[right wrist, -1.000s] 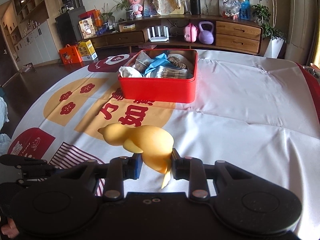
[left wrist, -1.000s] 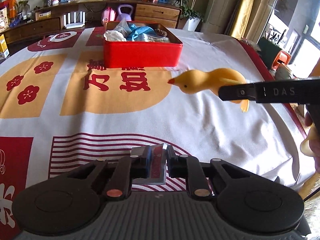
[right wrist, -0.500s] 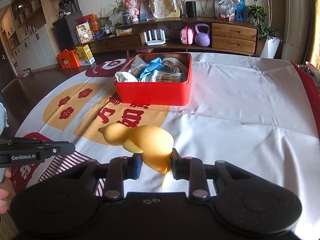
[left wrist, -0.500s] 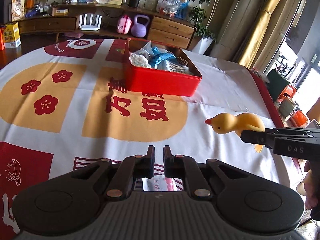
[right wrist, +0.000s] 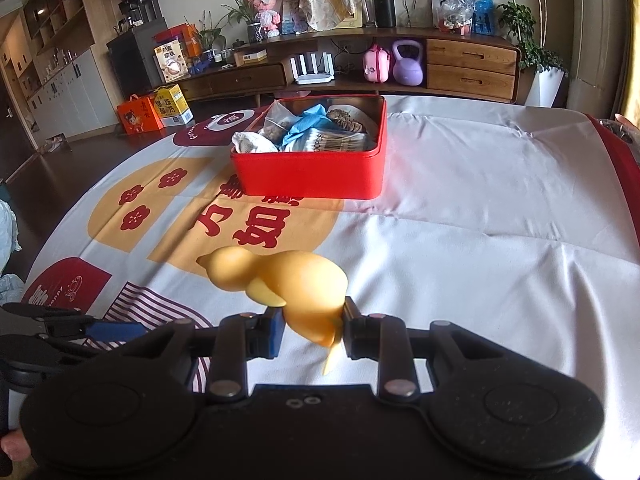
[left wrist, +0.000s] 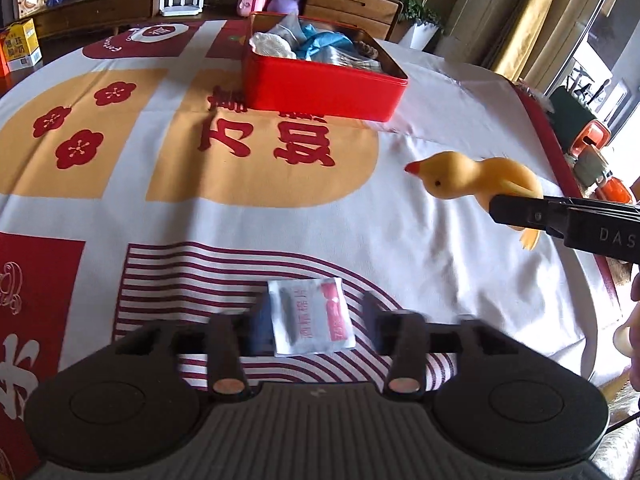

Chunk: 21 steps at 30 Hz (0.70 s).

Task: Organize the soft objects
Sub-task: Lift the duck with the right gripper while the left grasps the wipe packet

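My right gripper (right wrist: pixel 310 330) is shut on a soft yellow duck (right wrist: pixel 288 284) and holds it above the tablecloth; the duck (left wrist: pixel 472 178) and the right gripper's finger (left wrist: pixel 532 214) also show at the right of the left wrist view. My left gripper (left wrist: pixel 310 324) is open, its fingers either side of a white and red packet (left wrist: pixel 310 322) lying flat on the striped part of the cloth. A red tin box (left wrist: pixel 320 84) holding several soft items stands at the far middle of the table; it also shows in the right wrist view (right wrist: pixel 312 174).
The round table carries a white, orange and red printed cloth (left wrist: pixel 440 256). A wooden sideboard (right wrist: pixel 400 64) with a pink case and a purple kettlebell stands beyond the table. The table's right edge (left wrist: pixel 560 152) borders chairs and clutter.
My left gripper has opened from shut and dropped low over the packet, which now lies between its fingers. The right gripper keeps hold of the duck, nearly still.
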Motion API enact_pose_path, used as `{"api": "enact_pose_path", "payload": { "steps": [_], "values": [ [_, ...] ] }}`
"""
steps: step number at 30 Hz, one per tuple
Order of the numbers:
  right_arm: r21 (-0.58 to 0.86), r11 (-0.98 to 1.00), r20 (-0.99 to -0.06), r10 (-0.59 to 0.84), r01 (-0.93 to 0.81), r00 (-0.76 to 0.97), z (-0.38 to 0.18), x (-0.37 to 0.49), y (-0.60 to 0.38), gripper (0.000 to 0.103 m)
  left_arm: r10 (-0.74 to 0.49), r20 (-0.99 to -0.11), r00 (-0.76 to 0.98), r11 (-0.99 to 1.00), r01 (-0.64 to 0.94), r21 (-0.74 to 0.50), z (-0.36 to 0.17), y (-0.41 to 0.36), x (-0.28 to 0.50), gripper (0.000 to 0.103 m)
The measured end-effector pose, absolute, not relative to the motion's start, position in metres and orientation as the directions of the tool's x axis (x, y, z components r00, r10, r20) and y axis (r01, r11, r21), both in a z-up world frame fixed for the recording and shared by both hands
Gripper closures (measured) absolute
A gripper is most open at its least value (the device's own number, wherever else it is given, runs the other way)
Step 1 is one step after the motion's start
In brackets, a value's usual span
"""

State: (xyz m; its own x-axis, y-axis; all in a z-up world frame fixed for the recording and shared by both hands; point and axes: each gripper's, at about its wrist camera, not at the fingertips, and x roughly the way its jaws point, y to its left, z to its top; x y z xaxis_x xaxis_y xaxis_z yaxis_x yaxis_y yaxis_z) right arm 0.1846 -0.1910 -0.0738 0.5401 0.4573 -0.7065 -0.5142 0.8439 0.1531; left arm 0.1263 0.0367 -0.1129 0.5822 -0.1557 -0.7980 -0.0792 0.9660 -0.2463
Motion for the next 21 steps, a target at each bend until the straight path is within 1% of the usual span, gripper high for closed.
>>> {"api": "enact_pose_path", "payload": {
  "steps": [1,3,7,12,17,20,21],
  "values": [
    [0.153,0.844,-0.707,0.457,-0.515,0.539,-0.075,0.184,-0.191,0.075,-0.153,-0.795,0.587,0.966,-0.080,-0.245,-0.113,0.034,0.125,0.029],
    [0.157,0.843,-0.709,0.458,-0.514,0.536,-0.077,0.184,-0.193,0.075,-0.135,-0.795,0.591,0.973,-0.072,-0.219,-0.113,0.028,0.126,0.029],
    [0.164,0.844,-0.709,0.461,-0.511,0.534,-0.079,0.185,-0.195,0.075,-0.051,-0.814,0.579,0.986,-0.102,-0.134,-0.119,0.016,0.129,0.029],
    [0.167,0.842,-0.708,0.464,-0.513,0.532,-0.080,0.186,-0.197,0.075,0.004,-0.824,0.567,0.986,-0.137,-0.090,-0.127,0.011,0.133,0.030],
    [0.178,0.841,-0.707,0.470,-0.511,0.529,-0.081,0.187,-0.199,0.075,0.064,-0.827,0.558,0.993,-0.118,-0.003,-0.130,-0.003,0.135,0.030],
    [0.180,0.840,-0.706,0.472,-0.511,0.528,-0.082,0.187,-0.200,0.075,0.070,-0.822,0.565,0.994,-0.113,0.007,-0.129,-0.006,0.134,0.039],
    [0.180,0.841,-0.707,0.472,-0.511,0.527,-0.081,0.187,-0.200,0.075,0.067,-0.820,0.569,0.994,-0.108,0.006,-0.129,-0.007,0.134,0.047]
  ]
}}
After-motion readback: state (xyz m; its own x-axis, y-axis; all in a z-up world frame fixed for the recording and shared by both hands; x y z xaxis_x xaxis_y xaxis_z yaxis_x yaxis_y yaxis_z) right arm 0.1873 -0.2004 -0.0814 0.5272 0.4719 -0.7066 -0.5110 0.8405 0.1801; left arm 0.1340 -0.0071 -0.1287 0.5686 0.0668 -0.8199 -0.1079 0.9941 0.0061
